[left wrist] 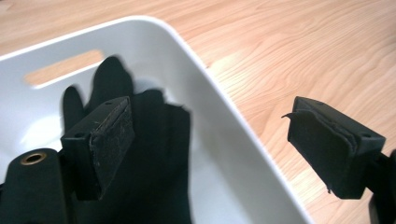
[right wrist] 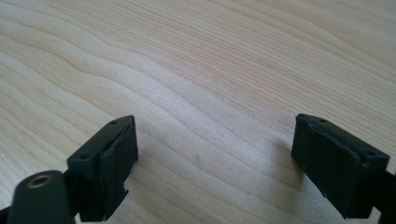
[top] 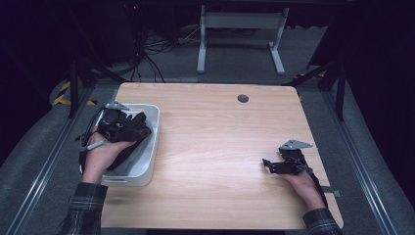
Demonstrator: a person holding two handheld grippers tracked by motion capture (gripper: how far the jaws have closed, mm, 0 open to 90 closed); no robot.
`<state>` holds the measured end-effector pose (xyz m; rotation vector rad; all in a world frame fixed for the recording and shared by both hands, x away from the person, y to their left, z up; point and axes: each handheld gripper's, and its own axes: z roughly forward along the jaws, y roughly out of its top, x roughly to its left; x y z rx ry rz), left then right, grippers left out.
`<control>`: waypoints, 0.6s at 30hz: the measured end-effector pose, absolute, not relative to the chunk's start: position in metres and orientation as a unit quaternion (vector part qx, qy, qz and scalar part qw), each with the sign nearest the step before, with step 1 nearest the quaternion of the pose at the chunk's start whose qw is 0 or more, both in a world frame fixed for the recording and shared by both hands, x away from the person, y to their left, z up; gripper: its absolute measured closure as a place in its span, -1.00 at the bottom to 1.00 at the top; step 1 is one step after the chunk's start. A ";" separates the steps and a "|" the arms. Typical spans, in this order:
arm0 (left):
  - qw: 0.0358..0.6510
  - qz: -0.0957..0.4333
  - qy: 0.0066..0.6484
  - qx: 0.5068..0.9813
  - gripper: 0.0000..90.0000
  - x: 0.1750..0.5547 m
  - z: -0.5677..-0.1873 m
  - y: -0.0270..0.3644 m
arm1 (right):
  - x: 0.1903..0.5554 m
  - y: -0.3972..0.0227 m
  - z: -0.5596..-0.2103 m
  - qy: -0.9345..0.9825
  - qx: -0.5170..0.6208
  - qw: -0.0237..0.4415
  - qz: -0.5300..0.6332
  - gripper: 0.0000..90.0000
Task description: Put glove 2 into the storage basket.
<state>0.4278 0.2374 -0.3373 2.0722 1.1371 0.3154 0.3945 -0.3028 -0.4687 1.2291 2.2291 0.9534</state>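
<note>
A white plastic bin (top: 152, 147) stands at the table's left side. A black glove-like cloth (left wrist: 159, 158) lies inside it, with fingers pointing toward the bin's slotted end. My left gripper (top: 129, 128) hovers over the bin, open, jaws wide apart. Its left pad (left wrist: 112, 140) is in front of the cloth and its right pad (left wrist: 322, 149) hangs past the bin's rim (left wrist: 233, 121); nothing is pressed between them. My right gripper (top: 270, 165) rests low over bare wood at the table's right, open, with only tabletop between its pads (right wrist: 116, 163).
The wooden table (top: 220, 147) has a round grommet hole (top: 242, 98) near its far edge. Beyond the table are a white desk frame (top: 240, 29) and cables on the dark floor. Metal rails run along both sides.
</note>
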 end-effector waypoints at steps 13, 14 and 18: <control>0.404 0.109 0.401 0.815 -0.66 0.421 -0.332 0.192 | 0.395 -0.303 -0.469 0.802 0.442 0.210 0.343 -0.67; 0.406 0.107 0.396 0.817 -0.66 0.420 -0.333 0.187 | 0.395 -0.303 -0.469 0.802 0.442 0.210 0.343 -0.67; 0.410 0.096 0.384 0.822 -0.66 0.417 -0.339 0.168 | 0.395 -0.303 -0.469 0.802 0.442 0.210 0.343 -0.67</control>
